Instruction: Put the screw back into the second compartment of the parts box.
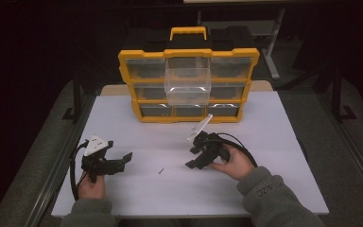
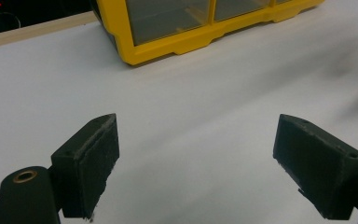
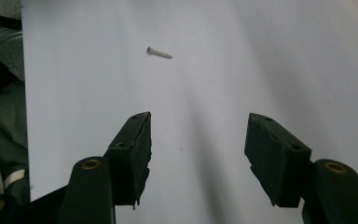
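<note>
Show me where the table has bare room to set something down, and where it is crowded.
Bare: the white table right of the right claw, and the strip between the left claw and the yellow organizer. Between the claws lies a small screw, open surface around it. Crowded: the far middle, where a clear drawer juts from the organizer.

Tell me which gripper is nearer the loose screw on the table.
Right. The right gripper sits just right of the screw, jaws open toward it; the left gripper lies slightly farther, to its left.
</note>
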`<state>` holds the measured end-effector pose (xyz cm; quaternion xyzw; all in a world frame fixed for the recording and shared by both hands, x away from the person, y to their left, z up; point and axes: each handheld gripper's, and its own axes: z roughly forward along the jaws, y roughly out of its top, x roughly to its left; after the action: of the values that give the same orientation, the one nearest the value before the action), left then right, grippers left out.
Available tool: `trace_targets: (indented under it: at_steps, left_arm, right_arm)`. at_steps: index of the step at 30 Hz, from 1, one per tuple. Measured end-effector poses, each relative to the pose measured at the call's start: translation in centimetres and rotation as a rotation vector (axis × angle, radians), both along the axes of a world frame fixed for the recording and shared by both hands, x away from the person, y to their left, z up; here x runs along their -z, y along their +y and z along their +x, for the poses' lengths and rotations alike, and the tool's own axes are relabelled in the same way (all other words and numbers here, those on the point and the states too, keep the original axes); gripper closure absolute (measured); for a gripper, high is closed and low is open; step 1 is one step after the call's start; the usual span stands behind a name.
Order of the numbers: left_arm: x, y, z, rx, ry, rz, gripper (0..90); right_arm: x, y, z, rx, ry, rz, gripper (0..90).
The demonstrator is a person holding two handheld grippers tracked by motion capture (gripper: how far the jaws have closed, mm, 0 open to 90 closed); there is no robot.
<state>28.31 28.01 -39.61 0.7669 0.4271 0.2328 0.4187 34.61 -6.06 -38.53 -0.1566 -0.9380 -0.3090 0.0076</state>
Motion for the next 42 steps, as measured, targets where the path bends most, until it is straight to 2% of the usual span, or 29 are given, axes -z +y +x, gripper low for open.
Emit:
trace_targets:
  at_steps: [2, 3, 4, 5, 6, 8, 9, 12, 15, 19, 21, 24, 25, 28, 35, 38, 42]
  left_arm:
    - [0.0, 0.0, 0.0, 0.004, 0.001, 0.008, 13.9]
    - [0.0, 0.0, 0.0, 0.004, 0.0, 0.007, 13.9]
    - [0.0, 0.0, 0.0, 0.002, 0.001, 0.004, 13.8]
    - [0.0, 0.0, 0.0, 0.001, 0.001, 0.0, 13.8]
    - [0.0, 0.0, 0.0, 0.001, 0.001, -0.002, 13.8]
    - [0.0, 0.0, 0.0, 0.001, 0.002, -0.002, 13.8]
    - [0.0, 0.0, 0.0, 0.001, 0.002, -0.002, 13.9]
    - [0.0, 0.0, 0.0, 0.002, 0.001, -0.001, 13.9]
    - [0.0, 0.1, 0.0, 0.001, 0.003, -0.001, 13.8]
    - [0.0, 0.0, 0.0, 0.002, 0.003, -0.003, 13.9]
    - [0.0, 0.0, 0.0, 0.003, 0.003, -0.003, 13.9]
    - [0.0, 0.0, 0.0, 0.002, 0.0, -0.006, 13.9]
    - [0.0, 0.0, 0.0, 0.002, 0.002, -0.005, 13.9]
    - [0.0, 0.0, 0.0, 0.002, 0.001, -0.006, 13.8]
    - [0.0, 0.1, 0.1, 0.004, -0.006, -0.006, 13.8]
    - [0.0, 0.2, 0.1, 0.006, -0.008, -0.004, 13.8]
    - [0.0, 0.2, 0.1, 0.008, -0.009, -0.002, 13.8]
  right_arm:
    - [0.2, 0.7, 0.2, 0.003, 0.007, -0.007, 39.8]
    - [0.4, 1.1, 0.4, -0.01, -0.004, -0.007, 39.9]
    - [0.5, 1.9, 0.4, 0.004, 0.026, -0.028, 40.2]
    - [0.5, 1.9, 0.4, 0.004, 0.026, -0.028, 40.2]
    - [0.7, 2.2, 0.7, -0.027, 0.005, -0.013, 40.8]
    - [0.9, 3.0, 0.8, -0.038, 0.011, -0.017, 44.0]
    - [1.3, 3.8, 1.1, -0.077, -0.009, -0.02, 45.8]
    - [1.5, 4.6, 1.2, -0.084, 0.0, -0.027, 46.8]
    - [2.0, 5.7, 1.5, -0.101, 0.03, -0.028, 50.1]
    - [2.3, 6.4, 1.6, -0.11, 0.031, -0.039, 51.3]
    - [2.5, 6.9, 1.7, -0.128, 0.023, -0.042, 52.2]
    - [2.7, 7.7, 1.7, -0.145, 0.038, -0.042, 53.7]
    - [2.9, 8.1, 1.6, -0.159, 0.027, -0.045, 54.7]
    - [3.7, 9.2, 1.2, -0.189, 0.03, -0.08, 57.1]
    - [4.3, 10.3, 1.1, -0.207, 0.018, -0.1, 60.8]
    - [4.4, 10.6, 1.4, -0.213, -0.006, -0.099, 65.4]
    - [4.3, 10.7, 1.5, -0.197, -0.011, -0.111, 71.3]
